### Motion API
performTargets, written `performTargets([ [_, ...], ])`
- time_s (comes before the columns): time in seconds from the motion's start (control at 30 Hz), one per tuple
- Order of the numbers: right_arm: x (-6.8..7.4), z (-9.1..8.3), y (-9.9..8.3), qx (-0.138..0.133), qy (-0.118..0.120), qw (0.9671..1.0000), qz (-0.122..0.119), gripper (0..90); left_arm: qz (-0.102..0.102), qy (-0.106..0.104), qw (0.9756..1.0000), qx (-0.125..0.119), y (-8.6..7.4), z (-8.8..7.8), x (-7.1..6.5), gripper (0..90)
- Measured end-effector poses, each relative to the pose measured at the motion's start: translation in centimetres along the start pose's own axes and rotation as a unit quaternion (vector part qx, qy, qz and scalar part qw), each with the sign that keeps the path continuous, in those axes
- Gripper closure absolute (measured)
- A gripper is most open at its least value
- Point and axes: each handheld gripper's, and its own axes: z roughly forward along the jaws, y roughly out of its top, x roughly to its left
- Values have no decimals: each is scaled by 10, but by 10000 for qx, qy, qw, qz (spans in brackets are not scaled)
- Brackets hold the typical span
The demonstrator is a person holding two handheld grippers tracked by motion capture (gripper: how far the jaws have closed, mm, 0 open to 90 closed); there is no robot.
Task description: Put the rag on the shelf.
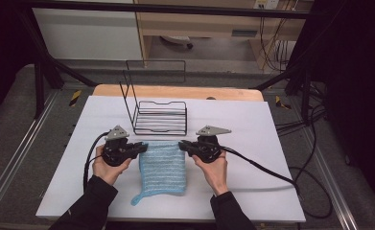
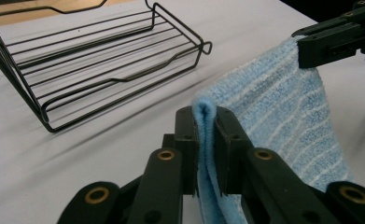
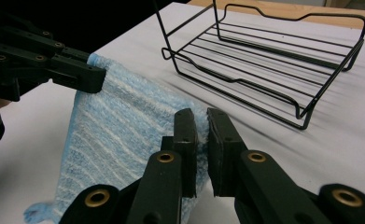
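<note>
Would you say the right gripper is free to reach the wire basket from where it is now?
Probably not yet. The right gripper is shut on a corner of the blue cloth, and the left gripper holds the other corner. The path to the wire basket itself looks unobstructed.

You have a soft, nubby blue terry cloth (image 1: pixel 162 166) with paler woven stripes pinched in each matt black plastic tool, left (image 2: pixel 206 140) and right (image 3: pixel 200 140), both with brass-coloured pivot rivets. The rack (image 1: pixel 159 117) is thin black-coated metal wire. Your surface (image 1: pixel 252 143) is smooth, matt white, with bare wood at its far edge.
</note>
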Motion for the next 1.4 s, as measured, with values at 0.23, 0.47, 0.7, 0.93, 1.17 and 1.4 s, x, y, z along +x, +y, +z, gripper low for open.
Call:
performTargets([
  [0.23, 2, -10, 6, -204, -18, 9997, -107, 836, 130, 34, 9998, -175, 6, -7, -7, 809],
  [0.47, 11, -18, 14, -411, -82, 9985, -343, 836, 185, 85, 9989, -411, 10, -17, -10, 809],
  [0.7, 19, -25, 24, -600, -55, 9971, -466, 836, 226, 146, 9976, -639, 16, -28, -12, 809],
  [0.93, 26, -30, 35, -827, -70, 9948, -592, 837, 248, 206, 9954, -907, 23, -38, -14, 809],
  [1.17, 31, -32, 42, -1045, -77, 9922, -672, 837, 269, 297, 9920, -1194, 29, -48, -14, 809],
  [1.4, 34, -37, 50, -1238, -115, 9893, -768, 838, 285, 328, 9890, -1415, 38, -53, -15, 809],
])
